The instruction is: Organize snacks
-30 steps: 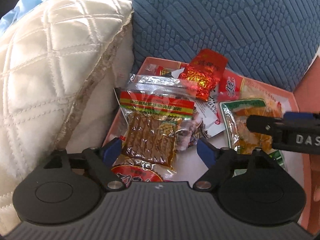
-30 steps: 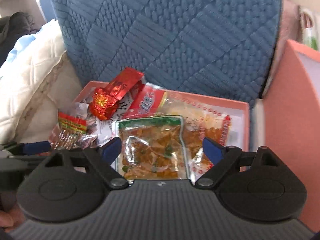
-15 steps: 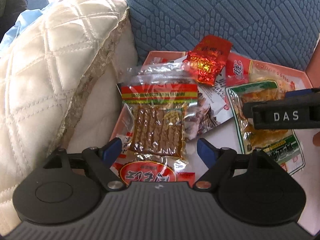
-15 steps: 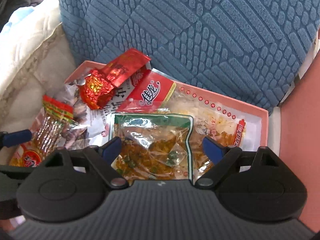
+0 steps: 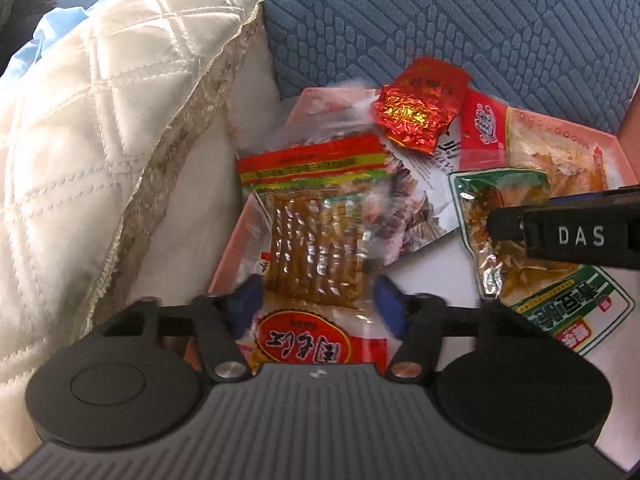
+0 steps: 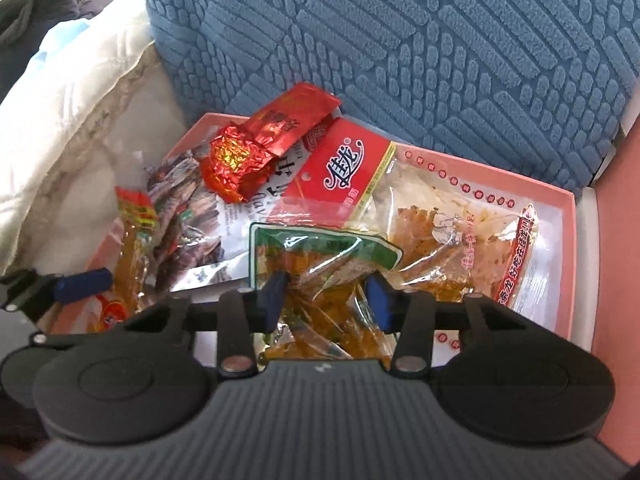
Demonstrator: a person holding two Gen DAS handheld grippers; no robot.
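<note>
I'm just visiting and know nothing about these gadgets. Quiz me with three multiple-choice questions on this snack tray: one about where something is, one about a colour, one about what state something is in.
1. Where is the crinkled red foil packet?
A. at the far end of the tray, near the blue cushion
B. on the white pillow
C. outside the tray

2. What colour is the tray?
A. green
B. pink
C. black

3. What lies between the right gripper's fingers?
A. nothing
B. the red foil packet
C. the green-topped clear snack bag

Answers: 1 A, it lies by the tray's far rim under the blue cushion. 2 B, the rim is pink. 3 C, the blue fingers are closing on either side of that bag.
</note>
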